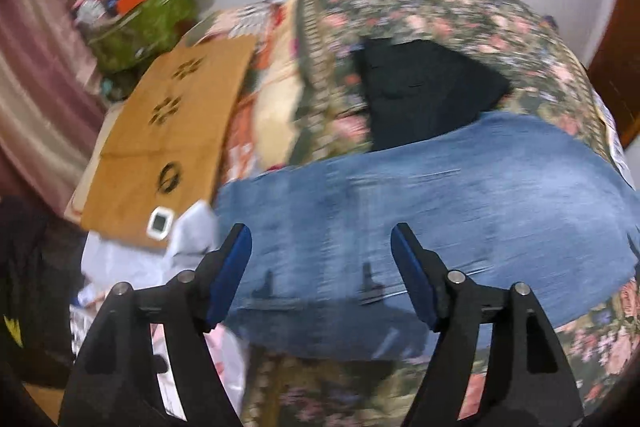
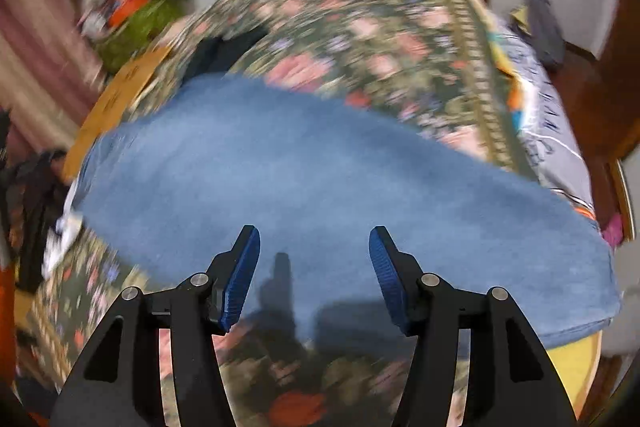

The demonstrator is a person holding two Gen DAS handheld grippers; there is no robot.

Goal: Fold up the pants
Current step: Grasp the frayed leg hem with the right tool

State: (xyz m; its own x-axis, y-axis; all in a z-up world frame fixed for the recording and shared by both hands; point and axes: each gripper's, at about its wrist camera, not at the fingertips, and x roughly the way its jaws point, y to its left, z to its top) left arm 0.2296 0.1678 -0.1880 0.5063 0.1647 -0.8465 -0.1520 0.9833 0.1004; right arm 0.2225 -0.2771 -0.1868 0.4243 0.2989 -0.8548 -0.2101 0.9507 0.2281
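So the blue pants (image 1: 420,187) lie spread out across a bed with a flowery cover (image 1: 440,3), and they look flat and long, like a wide band going from side to side. It seems the folding has hardly begun, or maybe one fold along the length is done; the pictures are too blurry to tell which. The pants are not yet a small neat stack, so the short folds look like they are left to do. The left gripper (image 1: 322,277) hangs over the near edge of the pants, close to the end by the brown cardboard (image 1: 172,131). Its jaws are wide apart and hold nothing. The right gripper (image 2: 314,275) hangs over the near edge too, farther toward the other end, and its jaws are wide apart and hold nothing as well. In both views the blue cloth sits right in front of the jaws and a bit under them, with dark shadows of the fingers falling on it. A dark piece of clothing (image 1: 424,91) lies on the bed behind the pants.
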